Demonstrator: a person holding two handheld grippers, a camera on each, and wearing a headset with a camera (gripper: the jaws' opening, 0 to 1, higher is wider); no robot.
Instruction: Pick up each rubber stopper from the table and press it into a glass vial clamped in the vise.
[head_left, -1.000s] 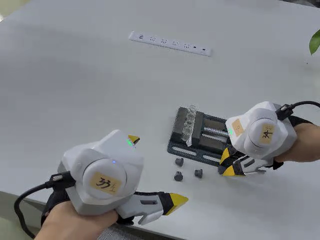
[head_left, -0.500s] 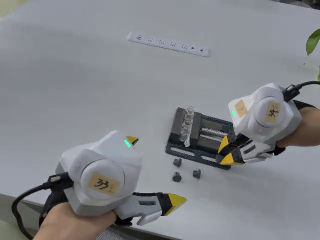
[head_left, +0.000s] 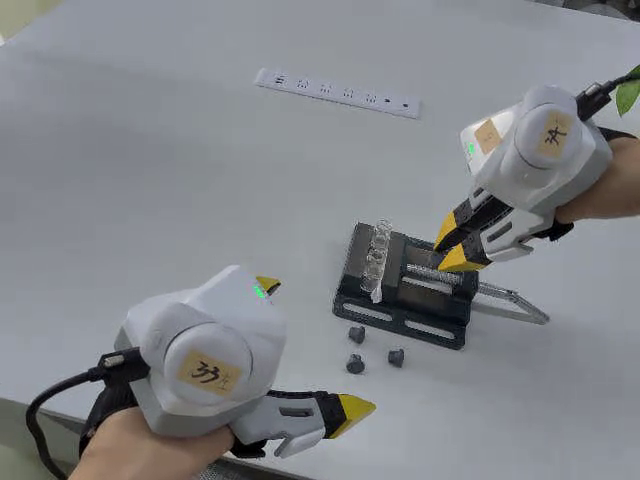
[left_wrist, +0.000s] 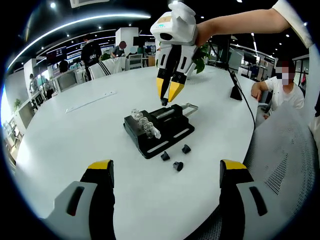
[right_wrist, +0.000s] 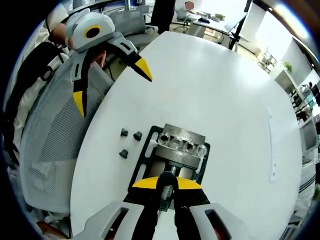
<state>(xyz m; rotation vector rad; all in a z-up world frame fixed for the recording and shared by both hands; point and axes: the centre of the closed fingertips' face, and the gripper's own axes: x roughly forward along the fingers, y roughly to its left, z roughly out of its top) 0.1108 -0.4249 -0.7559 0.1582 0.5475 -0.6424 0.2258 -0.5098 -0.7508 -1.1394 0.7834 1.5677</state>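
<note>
A black vise (head_left: 410, 292) on the white table clamps a row of several clear glass vials (head_left: 377, 255). Three dark rubber stoppers (head_left: 356, 364) lie on the table just in front of it. My right gripper (head_left: 452, 248) hovers above the vise's right side, shut on a small dark stopper (right_wrist: 166, 181). In the right gripper view that stopper hangs over the vise (right_wrist: 150, 150), short of the vials (right_wrist: 183, 144). My left gripper (head_left: 311, 345) stands open near the table's front edge, left of the loose stoppers (left_wrist: 178, 166), with nothing between its jaws.
A white power strip (head_left: 338, 90) lies at the back of the table. The vise's metal handle (head_left: 512, 297) sticks out to the right. A green leaf (head_left: 629, 85) shows at the right edge. A mesh chair (right_wrist: 55, 150) stands by the table edge.
My right gripper has risen from the table beside the vise to above it, carrying a stopper. The left gripper has barely moved.
</note>
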